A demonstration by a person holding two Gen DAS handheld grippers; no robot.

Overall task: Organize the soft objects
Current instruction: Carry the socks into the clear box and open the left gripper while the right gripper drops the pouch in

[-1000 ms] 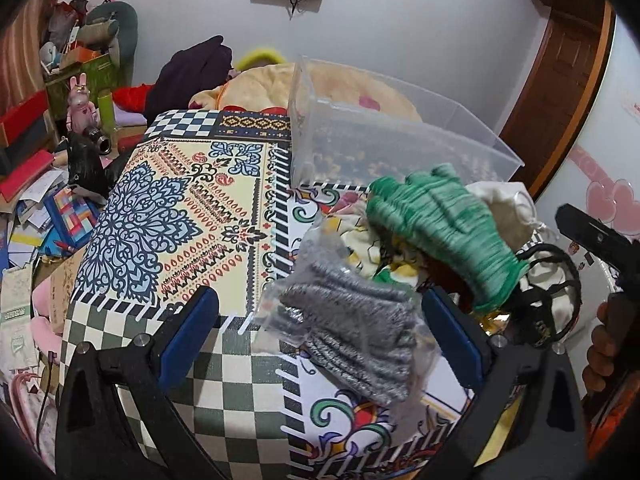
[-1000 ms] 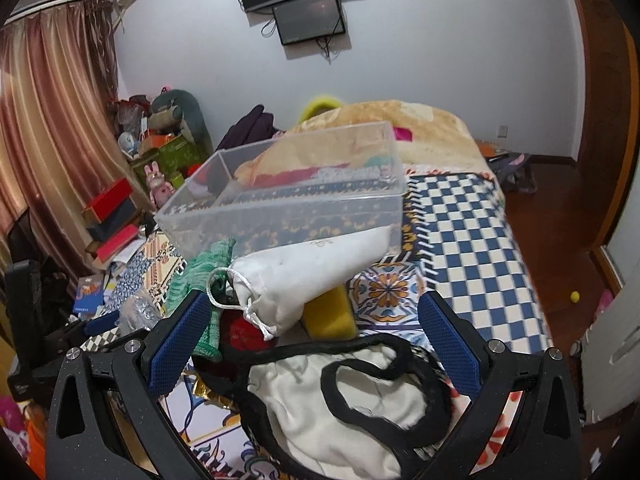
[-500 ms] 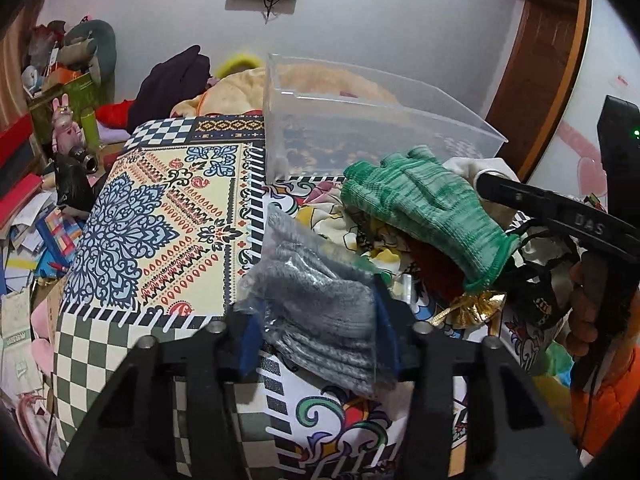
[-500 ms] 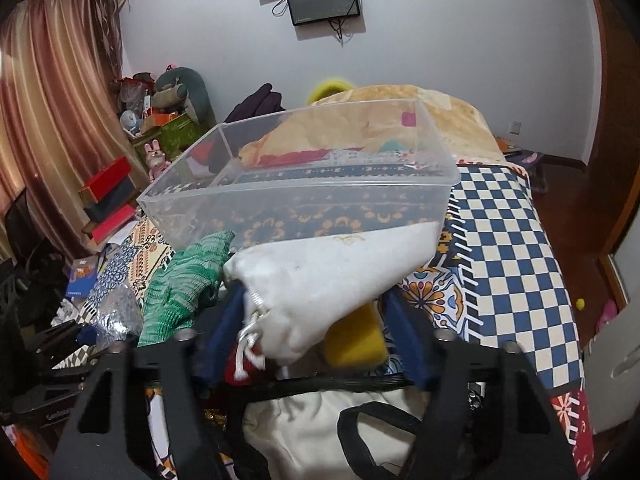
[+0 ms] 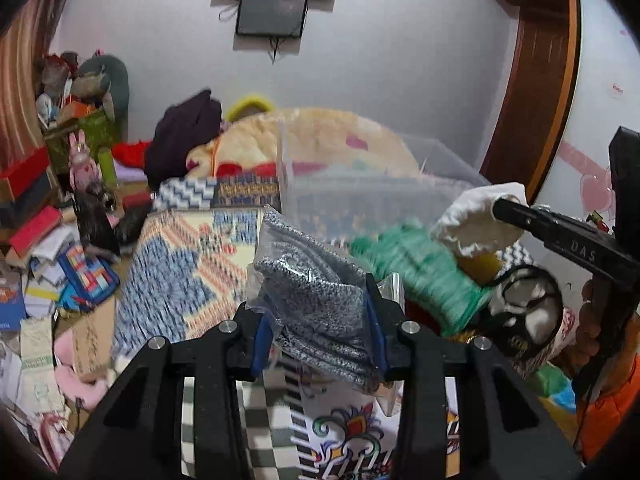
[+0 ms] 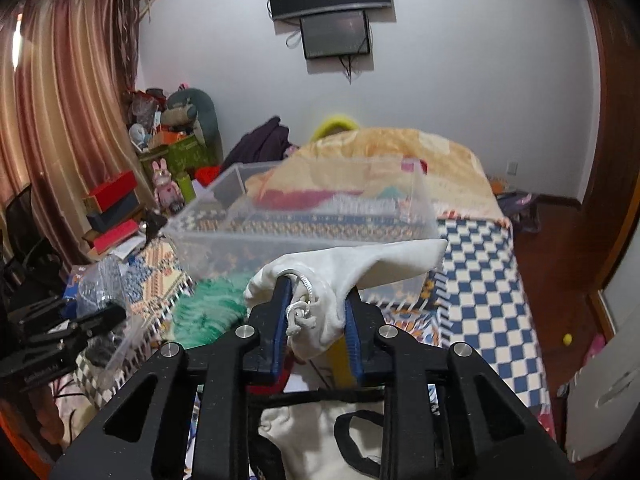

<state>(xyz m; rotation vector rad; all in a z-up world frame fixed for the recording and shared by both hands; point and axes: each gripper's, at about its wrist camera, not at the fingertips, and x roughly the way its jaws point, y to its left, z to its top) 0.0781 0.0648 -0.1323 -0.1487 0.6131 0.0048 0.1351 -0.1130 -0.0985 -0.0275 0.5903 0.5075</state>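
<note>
My left gripper [image 5: 318, 328] is shut on a clear bag of grey knit fabric [image 5: 316, 280] and holds it above the patterned bed cover. My right gripper [image 6: 316, 320] is shut on a white drawstring pouch [image 6: 352, 272], lifted off the pile; the pouch also shows in the left wrist view [image 5: 476, 220]. A clear plastic bin [image 6: 300, 236] stands just behind both, also seen in the left wrist view [image 5: 360, 196]. A green knit glove [image 5: 424, 272] lies on the pile between the grippers, visible in the right wrist view [image 6: 208, 312] too.
A white tote bag with black handles [image 6: 320, 432] lies under my right gripper, a yellow sponge [image 6: 340, 364] beside it. A beige blanket [image 6: 400, 152] is heaped behind the bin. Clutter and boxes [image 5: 40, 216] fill the floor at left.
Both grippers closed, the left on the grey fabric bag and the right on the white pouch, and both have lifted their loads up toward the bin.
</note>
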